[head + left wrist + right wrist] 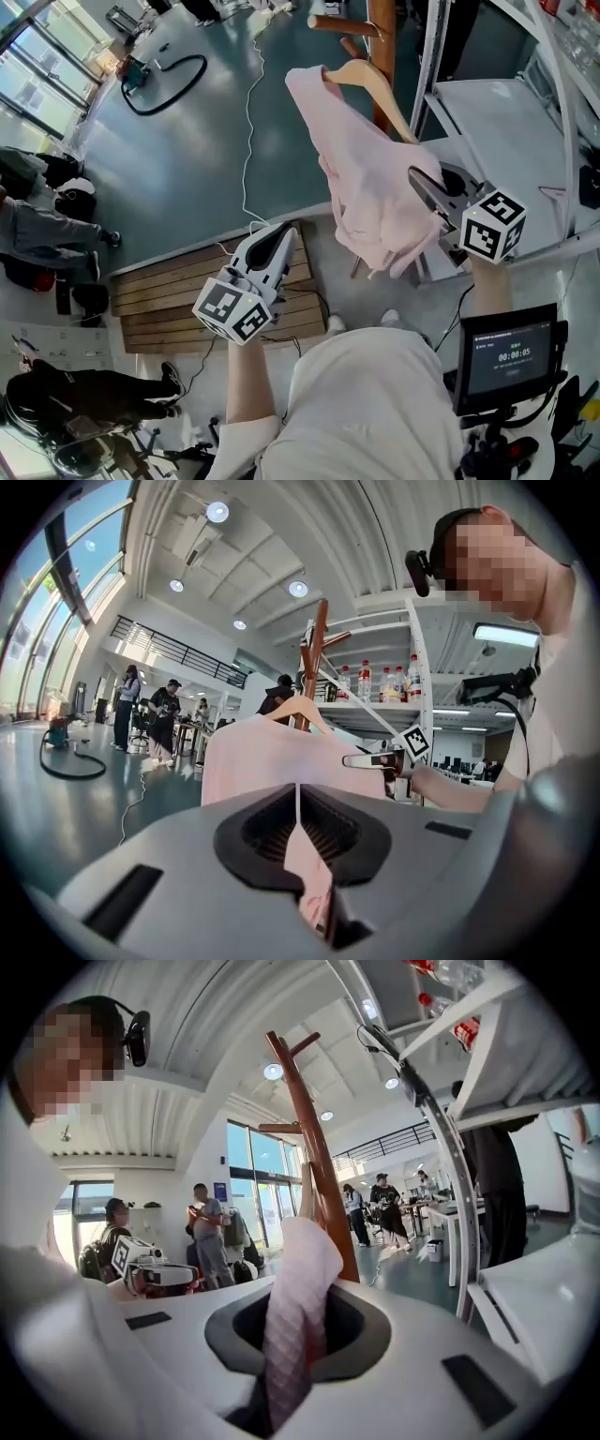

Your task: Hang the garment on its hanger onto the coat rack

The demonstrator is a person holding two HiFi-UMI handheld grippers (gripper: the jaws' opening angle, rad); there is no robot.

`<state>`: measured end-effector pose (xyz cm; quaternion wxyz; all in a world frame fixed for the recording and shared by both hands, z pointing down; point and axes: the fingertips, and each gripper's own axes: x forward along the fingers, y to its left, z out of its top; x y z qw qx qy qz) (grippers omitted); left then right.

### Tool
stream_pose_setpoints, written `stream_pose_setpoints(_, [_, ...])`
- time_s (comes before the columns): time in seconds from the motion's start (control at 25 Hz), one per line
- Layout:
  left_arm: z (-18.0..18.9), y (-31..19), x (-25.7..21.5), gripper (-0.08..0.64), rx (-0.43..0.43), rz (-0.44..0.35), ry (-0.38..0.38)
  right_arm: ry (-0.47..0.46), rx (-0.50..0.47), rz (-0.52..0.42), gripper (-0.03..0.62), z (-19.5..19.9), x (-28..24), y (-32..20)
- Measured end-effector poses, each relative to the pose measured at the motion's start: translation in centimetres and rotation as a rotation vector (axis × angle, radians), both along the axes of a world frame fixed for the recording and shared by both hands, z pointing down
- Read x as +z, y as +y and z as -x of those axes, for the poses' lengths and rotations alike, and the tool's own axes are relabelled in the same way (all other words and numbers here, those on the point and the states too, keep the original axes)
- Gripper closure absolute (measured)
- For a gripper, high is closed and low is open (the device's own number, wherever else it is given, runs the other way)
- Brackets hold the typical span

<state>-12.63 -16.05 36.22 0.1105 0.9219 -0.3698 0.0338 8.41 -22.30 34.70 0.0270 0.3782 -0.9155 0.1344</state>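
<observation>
Right gripper (417,180): closed on a fold of the pink garment (370,178) near its shoulder. Cloth is bunched between the pads and stands out past the tips. Left gripper (286,232): off to the side, apart from the garment, jaws drawn to a slit. Nothing stands out past its tips; a pale pink sliver in the slit cannot be identified.

Garment sits on the wooden hanger (370,80), raised just beside the coat rack (382,47) pole, below a peg (342,23). Hook not made out, so I cannot tell whether it is over a peg yet.

Step in hand, as judged: get the hook onto a peg. The grip is on cloth, not wood, so the hanger can tilt or swing under it. Move slowly, keep the hanger level, lift the hook above the peg and lower it on. Let go only once the rack carries the weight. The left gripper could steady the far shoulder.

Edges and room: the white shelving frame (497,122) stands close on the right, its upright just beside the pole and its shelf edge near the right gripper. That is the tight side. Left of the rack is open floor, with a white cable (248,141) and a slatted wooden platform (187,291) lying low. Working from the left looks freer
</observation>
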Motion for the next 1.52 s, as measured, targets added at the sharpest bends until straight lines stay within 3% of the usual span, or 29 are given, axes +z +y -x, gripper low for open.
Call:
stream_pose_setpoints(0.2, [-1.3, -0.7, 0.6, 0.554, 0.036, 0.0, 0.011, -0.022, -0.042, -0.049, 0.517, -1.2, -1.0, 1.6])
stream_pose_setpoints(0.24, [-1.6, -0.8, 0.8, 0.554, 0.044, 0.0, 0.013, -0.03, -0.037, -0.064, 0.47, -1.6, -1.2, 1.8])
stream_pose_setpoints(0.36, [-2.1, -1.2, 1.2, 0.554, 0.064, 0.002, 0.017, 0.014, 0.008, -0.104, 0.456, -3.0, -1.2, 2.3])
stream_pose_setpoints(0.52, [-2.9, -1.4, 1.6, 0.554, 0.086, 0.006, 0.023, 0.089, 0.071, -0.171, 0.457, -4.7, -1.6, 3.9])
stream_pose_setpoints(0.76, [-4.0, -1.3, 1.8, 0.554, 0.106, 0.012, 0.031, -0.127, 0.032, -0.19, 0.459, -7.3, -4.1, 6.7])
stream_pose_setpoints(0.84, [-4.3, -1.2, 1.6, 0.554, 0.107, 0.013, 0.04, -0.123, 0.061, -0.182, 0.462, -8.0, -3.8, 6.9])
stream_pose_setpoints(0.92, [-4.3, -0.9, 1.1, 0.554, 0.108, 0.015, 0.056, -0.105, 0.105, -0.174, 0.519, -8.1, -3.6, 7.0])
stream_pose_setpoints(1.08, [-4.3, -0.6, 0.3, 0.554, 0.114, 0.009, 0.075, -0.16, 0.154, -0.174, 0.53, -7.6, -4.1, 7.3])
stream_pose_setpoints(1.32, [-5.4, -1.4, 0.7, 0.554, 0.104, 0.04, 0.111, -0.113, 0.164, -0.191, 0.531, -5.9, -3.1, 6.9])
stream_pose_setpoints(1.4, [-5.9, -1.4, 0.8, 0.554, 0.107, 0.055, 0.126, -0.106, 0.174, -0.19, 0.565, -5.7, -2.8, 7.0])
stream_pose_setpoints(1.52, [-6.8, -1.2, 0.8, 0.554, 0.118, 0.051, 0.129, -0.089, 0.199, -0.188, 0.568, -5.5, -2.4, 7.1])
